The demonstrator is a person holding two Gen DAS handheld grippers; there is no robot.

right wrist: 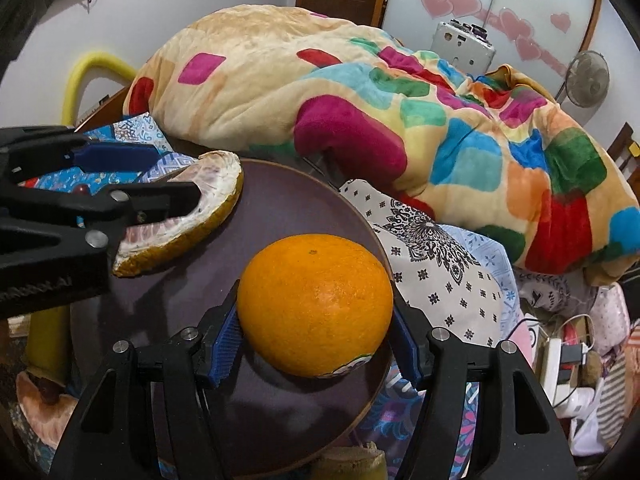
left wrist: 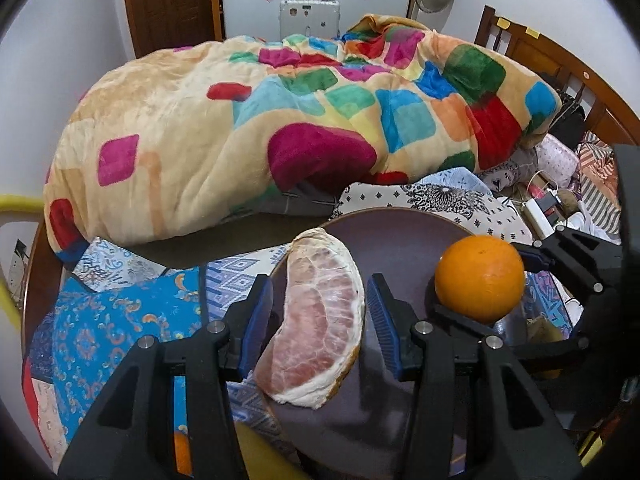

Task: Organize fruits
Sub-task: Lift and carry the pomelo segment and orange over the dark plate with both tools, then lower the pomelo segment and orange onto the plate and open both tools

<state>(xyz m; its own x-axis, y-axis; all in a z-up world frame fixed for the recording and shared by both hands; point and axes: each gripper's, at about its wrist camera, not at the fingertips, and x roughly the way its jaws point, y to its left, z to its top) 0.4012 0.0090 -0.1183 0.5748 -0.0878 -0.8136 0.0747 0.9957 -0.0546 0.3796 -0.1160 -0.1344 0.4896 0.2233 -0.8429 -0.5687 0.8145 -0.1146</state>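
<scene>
A peeled pomelo wedge (left wrist: 316, 320) with pink flesh and white pith stands between the blue pads of my left gripper (left wrist: 320, 308), which is shut on it at the left rim of a dark plate (left wrist: 400, 236). In the right wrist view the same wedge (right wrist: 216, 204) leans over the plate (right wrist: 288, 200) edge, with the left gripper (right wrist: 176, 176) reaching in from the left. My right gripper (right wrist: 316, 320) is shut on a whole orange (right wrist: 316, 304), pads pressed on both sides, low over the plate. The orange (left wrist: 480, 276) and right gripper (left wrist: 480, 280) show at the right.
A bulky multicoloured blanket (left wrist: 280, 120) fills the bed behind the plate. Patterned sheets (left wrist: 120, 320) lie to the left, a power strip and cables (right wrist: 560, 356) to the right. Another pomelo piece (right wrist: 44, 404) lies at the lower left, and a yellow tube (right wrist: 88, 68) stands beyond.
</scene>
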